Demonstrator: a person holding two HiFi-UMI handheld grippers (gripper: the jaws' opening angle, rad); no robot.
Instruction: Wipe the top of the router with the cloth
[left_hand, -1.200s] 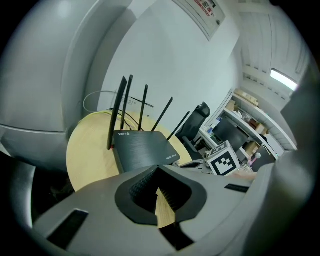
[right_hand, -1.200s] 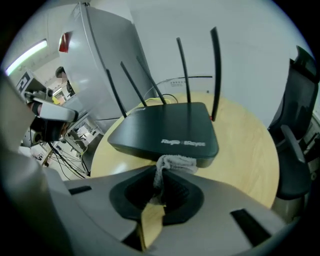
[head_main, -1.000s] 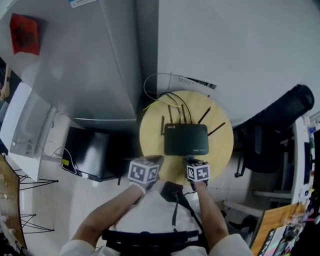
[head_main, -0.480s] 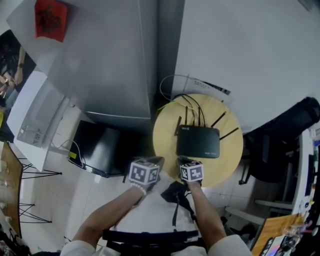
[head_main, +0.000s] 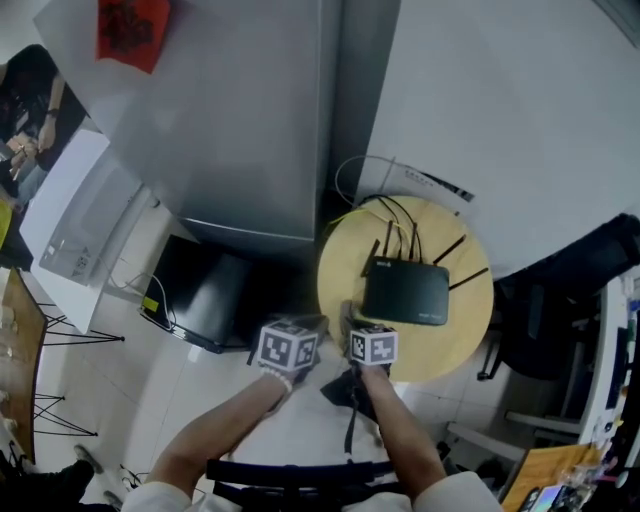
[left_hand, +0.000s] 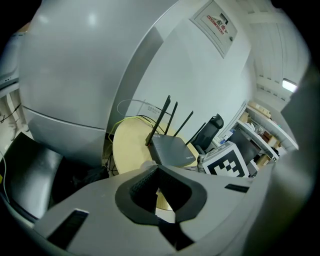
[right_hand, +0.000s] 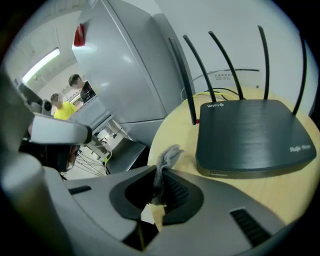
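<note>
R tongs (right_hand: 161, 175) pinching cloth (right_hand: 169, 156), near-left of router (right_hand: 250, 131) on worktop (right_hand: 170, 131); L tongs (left_hand: 155, 169) pressed together, empty.

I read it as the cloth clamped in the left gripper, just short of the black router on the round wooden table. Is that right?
Not quite: the cloth is clamped in the right gripper, not the left, as the right gripper view shows. The left gripper holds nothing. The rest stands: the cloth is just short of the black router on the round wooden table.
</note>
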